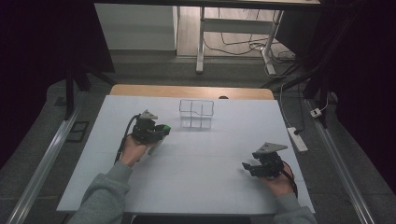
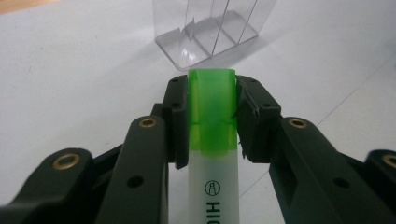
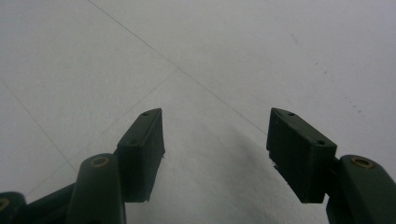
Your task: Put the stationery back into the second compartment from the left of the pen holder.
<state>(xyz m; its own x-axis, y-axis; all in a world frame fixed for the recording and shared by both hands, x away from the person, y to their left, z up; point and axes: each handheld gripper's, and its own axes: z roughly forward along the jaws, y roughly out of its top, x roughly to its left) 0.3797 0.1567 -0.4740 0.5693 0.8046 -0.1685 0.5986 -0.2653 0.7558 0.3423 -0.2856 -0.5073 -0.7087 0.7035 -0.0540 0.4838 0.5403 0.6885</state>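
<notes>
highlighter (image 2: 212, 140): glossy plastic | organizer (image 2: 212, 32): clear plastic | table (image 1: 196, 177): matt white

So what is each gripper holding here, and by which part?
The left gripper clamps a highlighter by its green cap end. The right gripper is open and holds nothing.

The person wears grey sweatshirt sleeves (image 1: 100, 198) with ribbed cuffs. Each hand carries a black two-jaw gripper: the left gripper (image 1: 161, 129) and right gripper (image 1: 246, 165) bear grey three-cornered plates on top. Black cables trail back. The arm links have brass-coloured rivets (image 2: 147, 122); small screws dot the jaws.
</notes>
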